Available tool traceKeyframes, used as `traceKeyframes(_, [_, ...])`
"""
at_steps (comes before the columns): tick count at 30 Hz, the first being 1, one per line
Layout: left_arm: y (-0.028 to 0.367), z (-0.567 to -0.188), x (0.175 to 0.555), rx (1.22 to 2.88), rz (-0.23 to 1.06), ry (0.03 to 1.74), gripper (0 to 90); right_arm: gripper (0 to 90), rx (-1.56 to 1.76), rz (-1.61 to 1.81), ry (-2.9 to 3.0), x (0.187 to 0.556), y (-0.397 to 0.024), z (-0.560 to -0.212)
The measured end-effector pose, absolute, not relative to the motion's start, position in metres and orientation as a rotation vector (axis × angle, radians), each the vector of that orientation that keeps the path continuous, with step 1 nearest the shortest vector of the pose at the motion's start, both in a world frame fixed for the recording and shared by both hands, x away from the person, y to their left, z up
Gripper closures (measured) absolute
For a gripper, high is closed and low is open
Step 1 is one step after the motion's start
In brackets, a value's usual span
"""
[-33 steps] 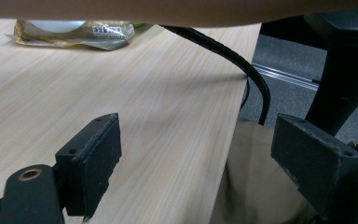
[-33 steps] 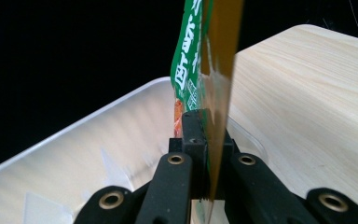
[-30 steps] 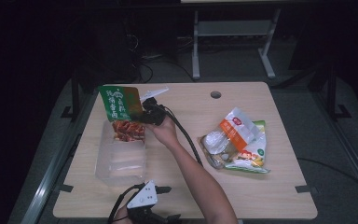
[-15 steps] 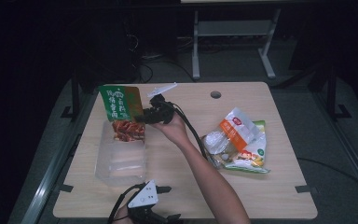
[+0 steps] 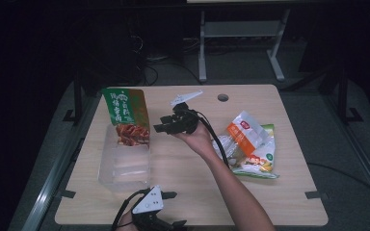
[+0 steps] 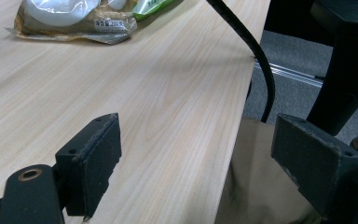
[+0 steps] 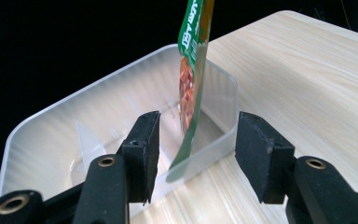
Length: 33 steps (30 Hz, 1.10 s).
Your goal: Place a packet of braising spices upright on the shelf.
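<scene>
A green snack packet (image 5: 125, 115) with a red picture stands on end in the far end of a clear plastic bin (image 5: 120, 166). My right gripper (image 5: 160, 124) hovers just to its right, pointing at it. Its jaws have just been opening and stand open. In the right gripper view the packet (image 7: 193, 70) stands edge-on beyond the fingertips (image 7: 142, 149), and no pad touches it. The bin's wall (image 7: 74, 135) is behind it. My left gripper (image 5: 177, 209) rests at the table's near edge, open with nothing between its jaws (image 6: 196, 158).
A pile of snack bags (image 5: 248, 144) lies on the table's right half, also seen far off in the left gripper view (image 6: 74, 18). The right gripper's cable (image 6: 256, 51) hangs over the near edge. A round hole (image 5: 223, 97) sits near the far edge.
The right gripper opened, let go of the green packet and drew back to the right and slightly up. The packet stays upright in the bin. The left gripper has not moved.
</scene>
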<state>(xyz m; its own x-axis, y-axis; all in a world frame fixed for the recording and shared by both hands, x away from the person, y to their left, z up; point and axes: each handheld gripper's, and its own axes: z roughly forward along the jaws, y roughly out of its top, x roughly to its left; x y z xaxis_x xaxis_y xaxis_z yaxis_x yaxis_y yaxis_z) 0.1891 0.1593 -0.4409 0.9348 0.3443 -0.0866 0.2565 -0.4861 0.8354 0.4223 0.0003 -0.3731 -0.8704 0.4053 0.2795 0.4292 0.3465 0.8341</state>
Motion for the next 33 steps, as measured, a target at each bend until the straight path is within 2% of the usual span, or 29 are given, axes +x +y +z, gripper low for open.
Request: traceKeyframes(33, [0.161,-0.443,0.192,2.104,0.11,0.45,15.7,41.6,-0.93,-1.529,-2.621,0.363,-0.104,-0.384])
